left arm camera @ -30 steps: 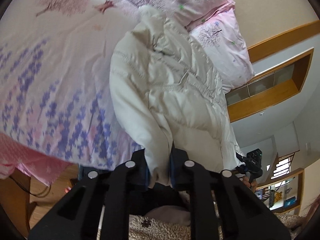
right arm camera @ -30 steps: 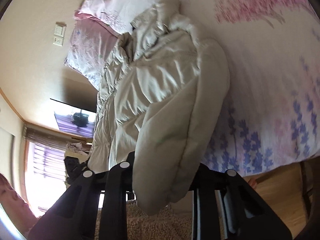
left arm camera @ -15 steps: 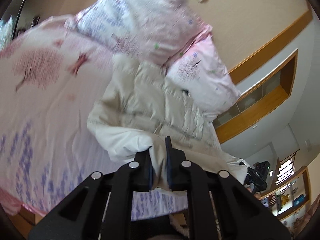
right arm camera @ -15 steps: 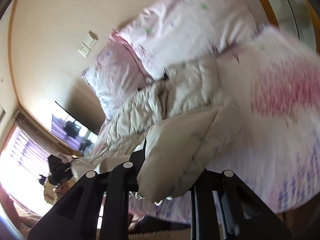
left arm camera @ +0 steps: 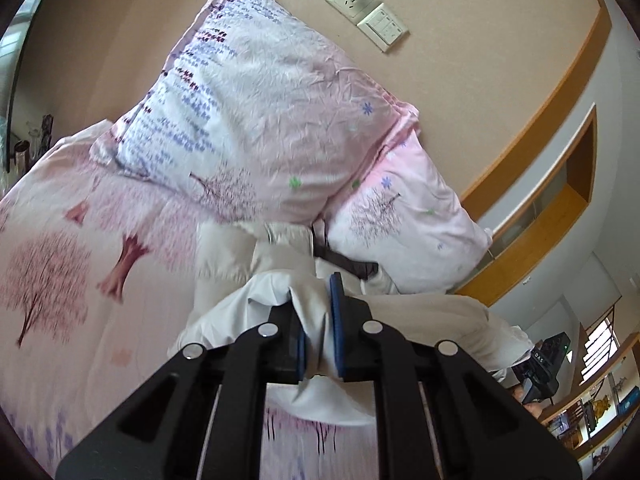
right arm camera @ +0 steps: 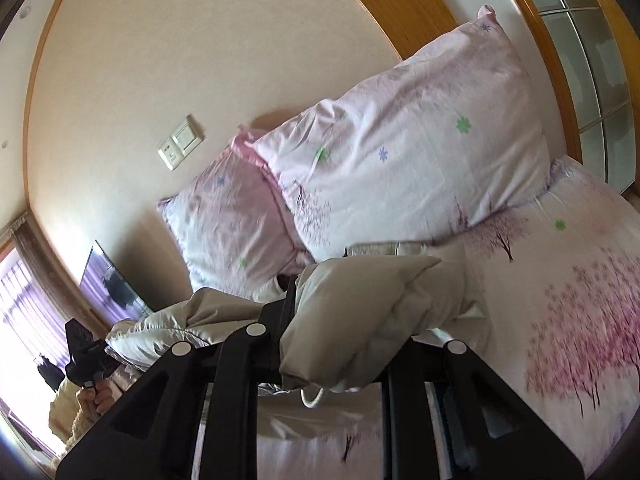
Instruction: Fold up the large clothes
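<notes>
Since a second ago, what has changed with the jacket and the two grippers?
Both grippers lifted the cream jacket's lower end off the bed's edge and carried it toward the pillows, doubling it over its upper part. Unchanged: left gripper and right gripper stay clamped on it; pillows and bedspread lie as before.

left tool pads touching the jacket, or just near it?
Touching. Left wrist view: the left tool has both blue pads pinching a fold of the cream jacket.
</notes>
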Demonstrator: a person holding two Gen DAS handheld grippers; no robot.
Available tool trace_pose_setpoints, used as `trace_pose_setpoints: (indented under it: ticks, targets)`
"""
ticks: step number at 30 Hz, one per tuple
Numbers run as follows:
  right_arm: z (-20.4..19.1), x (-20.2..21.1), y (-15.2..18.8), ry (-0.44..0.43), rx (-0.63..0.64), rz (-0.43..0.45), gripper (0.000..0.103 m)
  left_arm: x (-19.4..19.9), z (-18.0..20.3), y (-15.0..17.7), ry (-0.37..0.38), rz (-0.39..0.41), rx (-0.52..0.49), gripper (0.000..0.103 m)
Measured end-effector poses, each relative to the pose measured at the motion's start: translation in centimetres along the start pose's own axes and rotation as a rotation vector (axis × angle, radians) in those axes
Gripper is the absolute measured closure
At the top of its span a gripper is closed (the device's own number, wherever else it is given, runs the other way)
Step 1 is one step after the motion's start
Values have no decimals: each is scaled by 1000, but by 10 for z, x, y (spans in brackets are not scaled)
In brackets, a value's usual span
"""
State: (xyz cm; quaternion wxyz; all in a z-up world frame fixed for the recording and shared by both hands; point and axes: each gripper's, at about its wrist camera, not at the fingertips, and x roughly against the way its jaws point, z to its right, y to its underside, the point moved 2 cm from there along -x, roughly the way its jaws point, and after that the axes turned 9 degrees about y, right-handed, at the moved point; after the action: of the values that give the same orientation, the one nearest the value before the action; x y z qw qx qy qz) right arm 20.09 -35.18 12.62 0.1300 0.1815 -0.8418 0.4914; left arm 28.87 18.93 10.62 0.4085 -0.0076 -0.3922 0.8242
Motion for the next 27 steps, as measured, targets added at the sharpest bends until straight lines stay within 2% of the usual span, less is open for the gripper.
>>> trace_pose_setpoints:
  ticks: [11,17,23,27]
  targets:
    - [20,-91,-41,98,-80,-50,85,-83,-19,-56,-93,-27,-25,92]
    - [37,-150,-47,220,-145,-162,85,-127,-46,-67,-161,-69,6,92]
    - [62,-215,-41,405,-271,-333,83,-182,-79,-69,-299,-166,34,92]
    - [69,-238,-36,487,-319,-383,77,-203,-88,-68,-356,-208,46,91]
